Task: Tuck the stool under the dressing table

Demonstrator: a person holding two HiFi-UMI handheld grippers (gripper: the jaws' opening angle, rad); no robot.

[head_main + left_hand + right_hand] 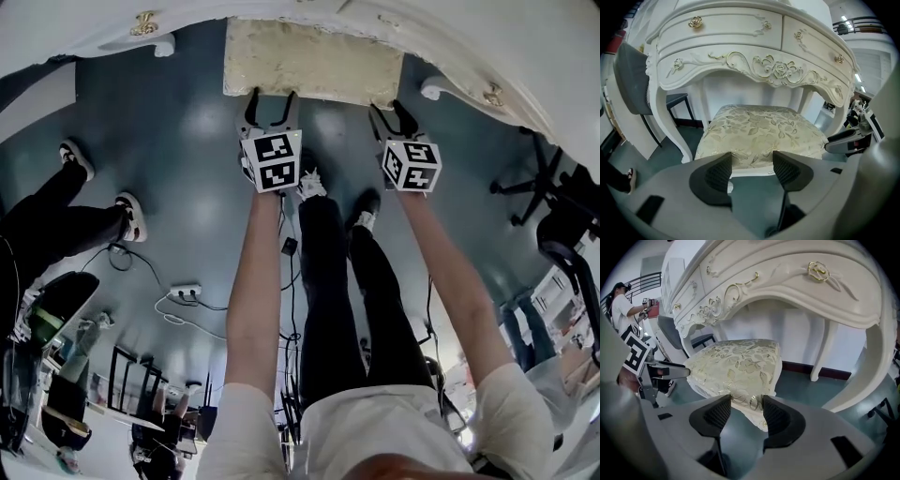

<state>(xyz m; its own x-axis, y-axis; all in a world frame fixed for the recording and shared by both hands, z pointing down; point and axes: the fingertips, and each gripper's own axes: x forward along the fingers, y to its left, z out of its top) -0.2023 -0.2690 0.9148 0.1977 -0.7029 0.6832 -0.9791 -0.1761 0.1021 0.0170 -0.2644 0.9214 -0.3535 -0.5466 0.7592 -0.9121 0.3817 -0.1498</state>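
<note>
The stool, with a cream floral-brocade seat, stands partly under the white carved dressing table. My left gripper is open, and its tips touch the seat's front edge near the left. My right gripper is open at the front right corner. In the left gripper view the stool fills the gap beneath the dressing table, and the left gripper has the seat edge just beyond its tips. In the right gripper view the right gripper straddles the corner of the stool below the dressing table.
Another person's legs stand at the left on the blue-grey floor. A power strip and cables lie behind me. A black office chair is at the right. A grey chair stands left of the table.
</note>
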